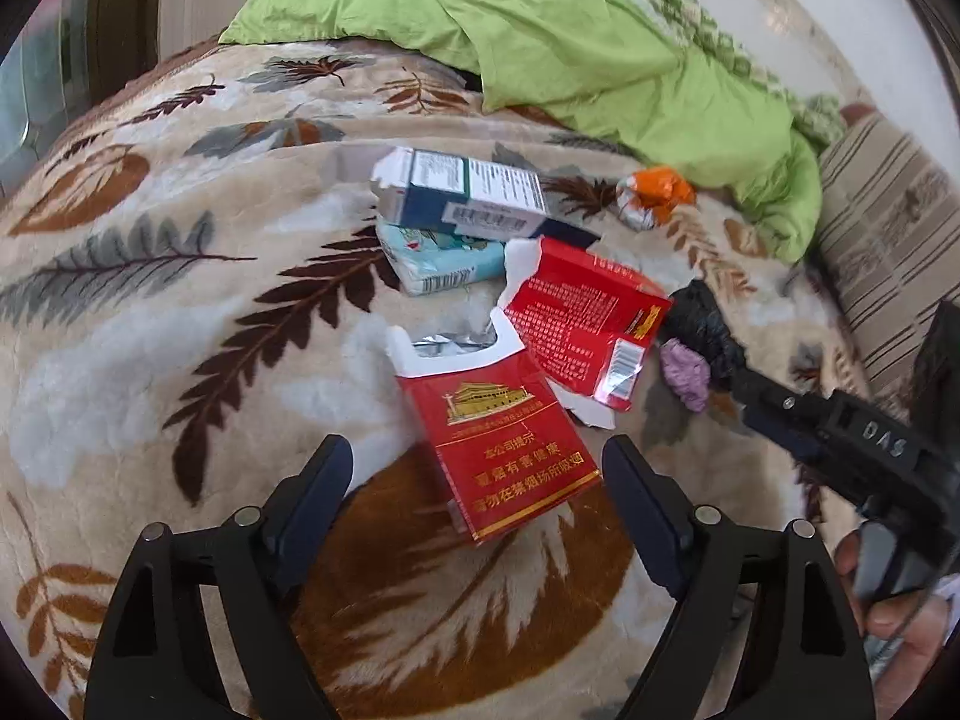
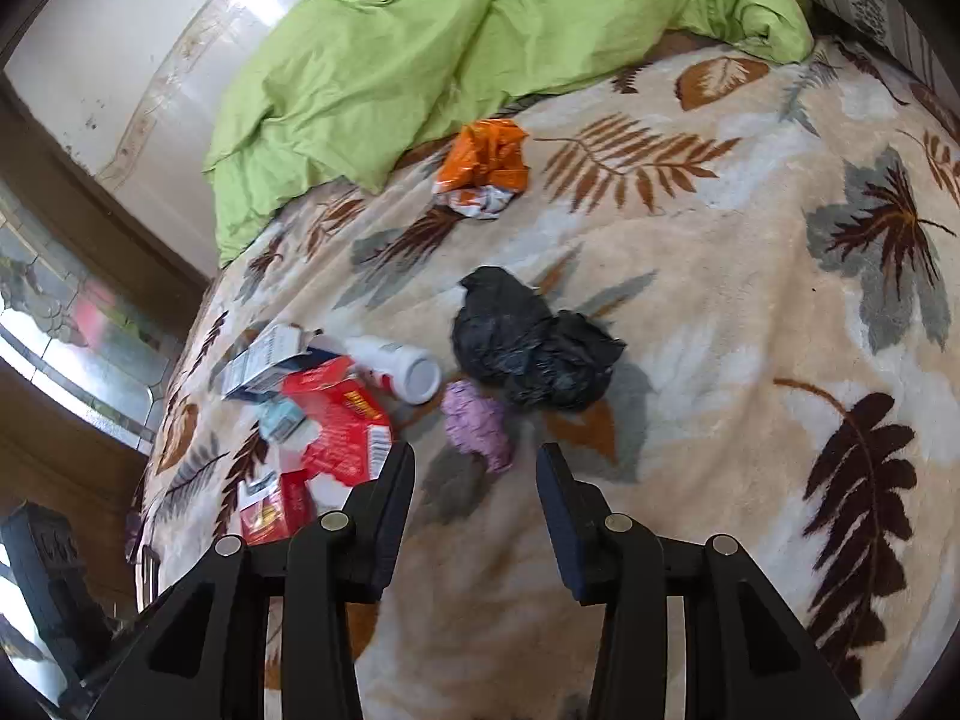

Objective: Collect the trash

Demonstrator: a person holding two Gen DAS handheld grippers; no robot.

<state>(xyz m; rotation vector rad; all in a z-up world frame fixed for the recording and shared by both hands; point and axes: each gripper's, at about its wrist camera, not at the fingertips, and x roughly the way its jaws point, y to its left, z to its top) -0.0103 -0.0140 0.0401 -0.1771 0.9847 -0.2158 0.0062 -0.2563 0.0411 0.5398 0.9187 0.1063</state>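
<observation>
Landmark: red cigarette pack (image 1: 501, 441), lying flat on the leaf-patterned blanket (image 1: 180, 312), torn top pointing away from the camera.
Left gripper (image 1: 477, 480): jaws spread wide, nothing pinched; the lower part of the red cigarette pack lies between the two fingers, no pad touching it.
Torn red carton (image 1: 585, 324): just beyond the pack, to its right, edges touching or overlapping it.
Light blue tissue packet (image 1: 444, 264): beyond the pack, partly under the blue-and-white box (image 1: 456, 195).
Orange crumpled wrapper (image 1: 654, 195): well beyond the pack, to the right, near the green quilt (image 1: 570, 36).
Purple crumpled wad (image 2: 477, 423): right of the torn carton, touching the black plastic bag (image 2: 528, 348) behind it.
Right gripper (image 2: 477, 468): jaws partly open, holding nothing; the purple wad sits just ahead of the gap between the fingertips, untouched.
White bottle (image 2: 402, 369): on its side between the torn carton and the black bag.
Person's hand (image 1: 888, 600): at the right edge of the left wrist view, on the right gripper's handle.
</observation>
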